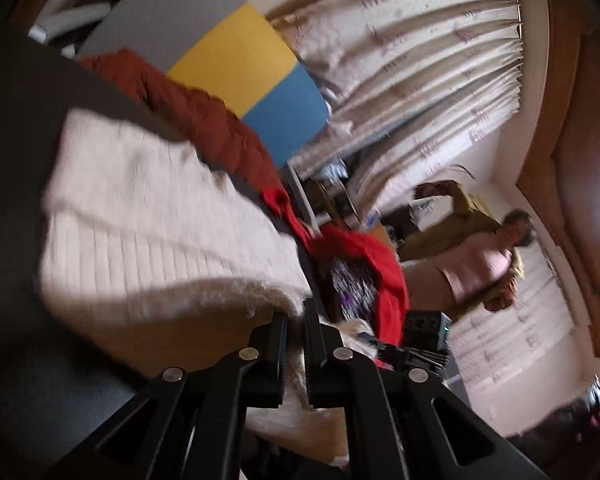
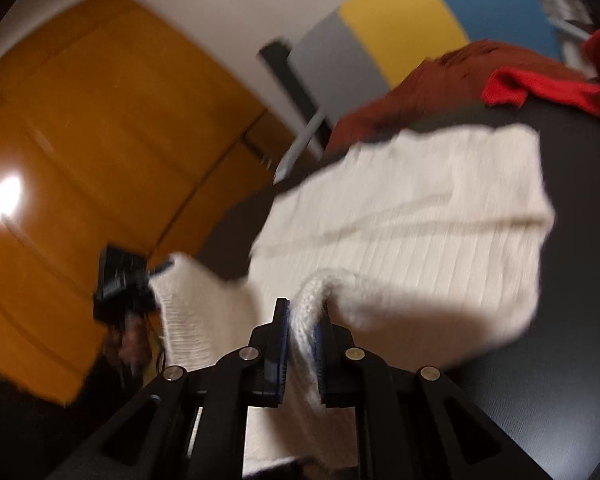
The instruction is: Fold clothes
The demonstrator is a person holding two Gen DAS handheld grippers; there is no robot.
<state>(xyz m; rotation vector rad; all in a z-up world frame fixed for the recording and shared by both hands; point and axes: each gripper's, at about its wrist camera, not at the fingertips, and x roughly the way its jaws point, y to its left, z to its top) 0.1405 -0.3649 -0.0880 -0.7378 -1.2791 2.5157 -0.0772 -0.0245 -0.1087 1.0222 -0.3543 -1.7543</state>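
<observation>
Our right gripper (image 2: 302, 320) is clenched on a thick rolled edge of the cream ribbed knit sweater (image 2: 412, 216), the fabric pinched between its blue-padded fingers (image 2: 281, 340) and trailing down between the black arms. Our left gripper (image 1: 296, 316) has its jaws drawn nearly together at the fuzzy near edge of the same sweater (image 1: 148, 232); motion blur keeps us from telling whether cloth is actually caught between them. The sweater lies spread over the dark tabletop (image 2: 572, 320), its far hem running almost straight and one sleeve hanging off the left side toward a small black device (image 2: 118, 284). Beyond the far hem lies a rust-brown garment (image 2: 420, 84), with a bright red garment (image 2: 540, 88) just beside it at the table's far right. Bare dark table shows to the right of the sweater. In the left wrist view we see the red garment (image 1: 364, 264) draped off the table's edge, and a person (image 1: 472, 256) near pale patterned curtains (image 1: 412, 80).
</observation>
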